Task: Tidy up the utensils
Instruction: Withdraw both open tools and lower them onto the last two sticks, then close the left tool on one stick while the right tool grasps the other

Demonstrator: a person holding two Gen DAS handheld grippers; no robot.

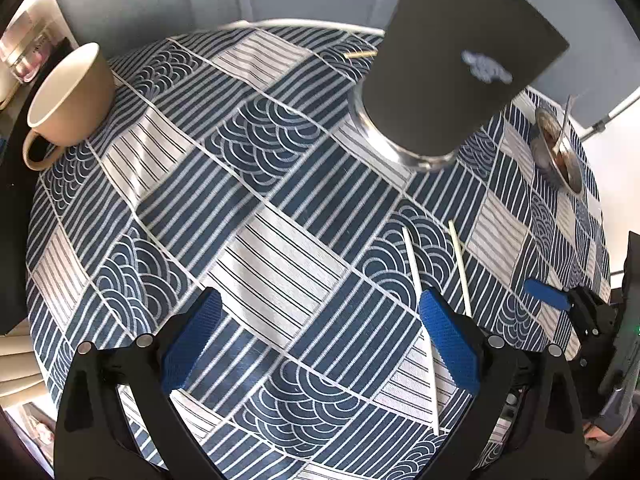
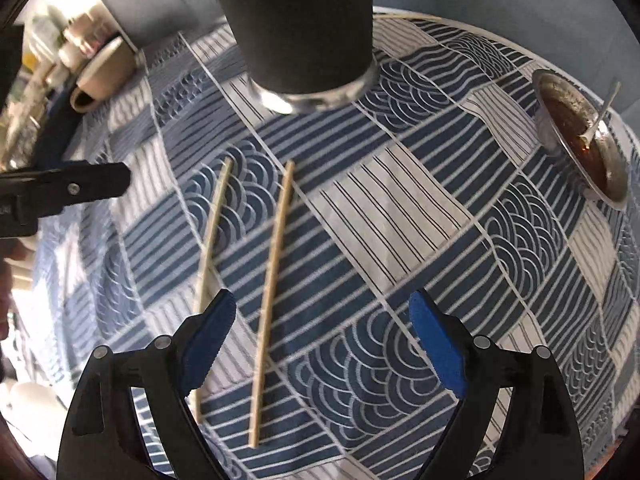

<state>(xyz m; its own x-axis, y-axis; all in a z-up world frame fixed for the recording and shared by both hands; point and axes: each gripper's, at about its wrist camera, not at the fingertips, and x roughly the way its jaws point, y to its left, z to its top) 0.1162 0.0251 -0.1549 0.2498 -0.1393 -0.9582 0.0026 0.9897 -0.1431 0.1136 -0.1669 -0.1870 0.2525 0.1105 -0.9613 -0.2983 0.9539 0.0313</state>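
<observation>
Two chopsticks (image 2: 272,300) are seen lying flat on the patterned tablecloth (image 2: 400,208), in front of the black tumbler (image 2: 304,28), which is taken as landmark. They are set roughly side by side, slightly apart, with the far tips pointed toward the tumbler base. The tumbler is judged to be the likely holder for them.

The right gripper (image 2: 320,340) is held with jaws wide apart, nothing between the pads; the nearer end of one stick is covered by its left finger, and the other stick lies just inside the gap. The left gripper (image 1: 320,344) is also spread wide and empty, to the tumbler's near left, with one stick partly under its right finger.

Handling, as judged: the sticks are thin, light, stiff, probably bamboo, and likely to roll or pivot if pinched off-centre. A grip near mid-length, across the shaft, is advised; being flat on soft cloth, they may need the pads pressed down beside them.

Right of the tumbler, near the table edge, a metal bowl (image 2: 584,140) with brown residue and a spoon (image 2: 600,112) is seen. Far left of the tumbler, a beige mug (image 1: 72,96) is noted.
</observation>
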